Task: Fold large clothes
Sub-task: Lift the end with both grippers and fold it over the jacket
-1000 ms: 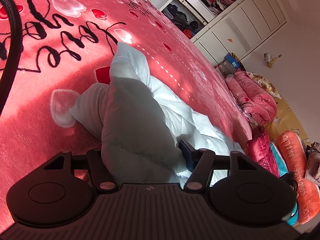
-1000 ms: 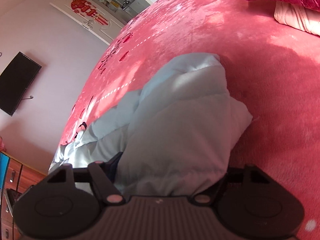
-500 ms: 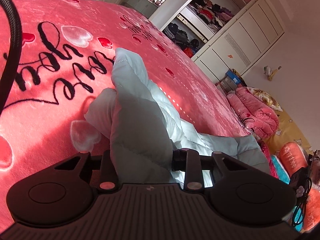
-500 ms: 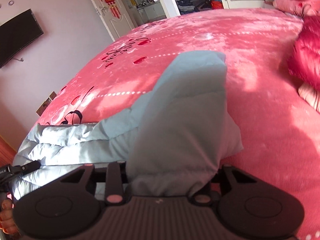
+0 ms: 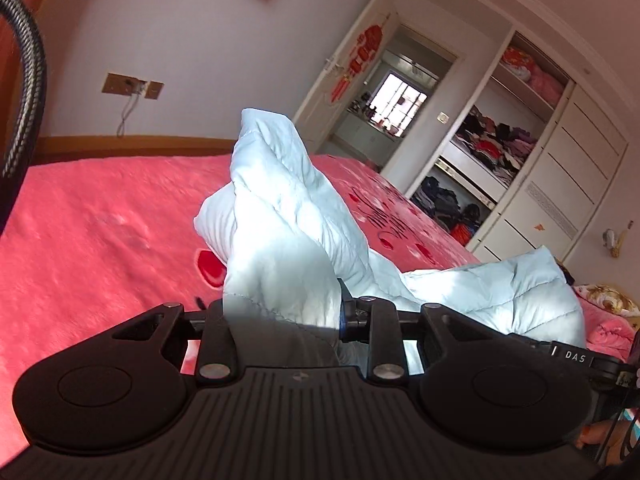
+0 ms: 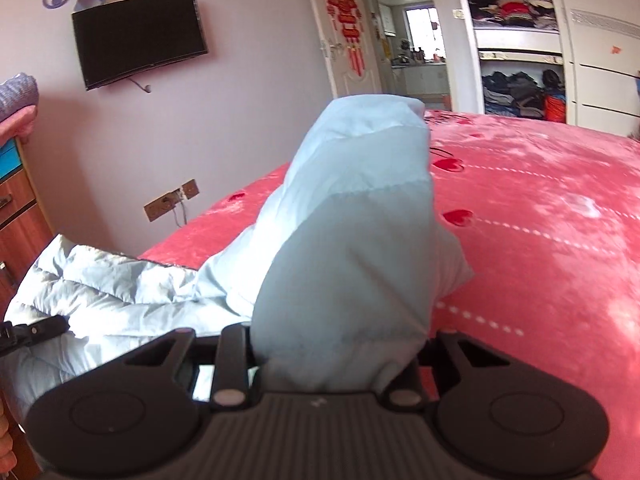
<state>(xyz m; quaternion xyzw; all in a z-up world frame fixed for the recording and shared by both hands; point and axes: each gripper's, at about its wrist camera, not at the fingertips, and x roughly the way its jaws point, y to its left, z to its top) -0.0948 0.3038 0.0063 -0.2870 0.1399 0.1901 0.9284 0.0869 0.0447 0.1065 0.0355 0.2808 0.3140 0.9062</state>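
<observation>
While both tongs, left [image 5: 286, 316] and right [image 6: 336, 356], pinch the pale blue quilted down jacket [image 5: 288, 216], it stretches slack between them above the red plush bed [image 6: 540, 240].

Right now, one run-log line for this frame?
phase: lifting | left gripper: shut on jacket | right gripper: shut on jacket | surface: red bedspread
</observation>
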